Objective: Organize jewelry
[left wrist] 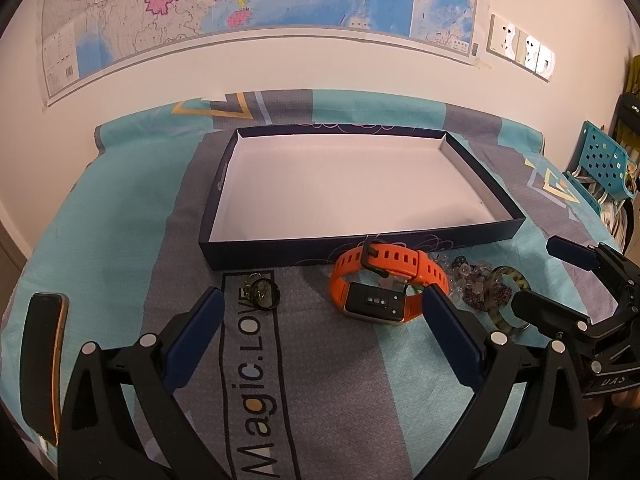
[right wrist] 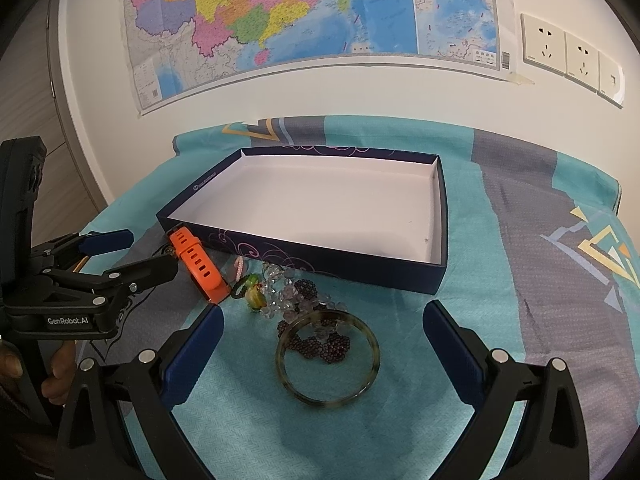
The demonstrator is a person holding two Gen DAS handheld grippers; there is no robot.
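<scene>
While both tongs stand wide apart and hold nothing, the step in hand looks like the first pick. The right tongs hover with the mottled bangle between their fingers; the left tongs face the orange watch. Best to lower squarely, close on one rim only, clear of the dark beads, then carry it to the dark-walled box lying just beyond on the tabletop cloth.
</scene>
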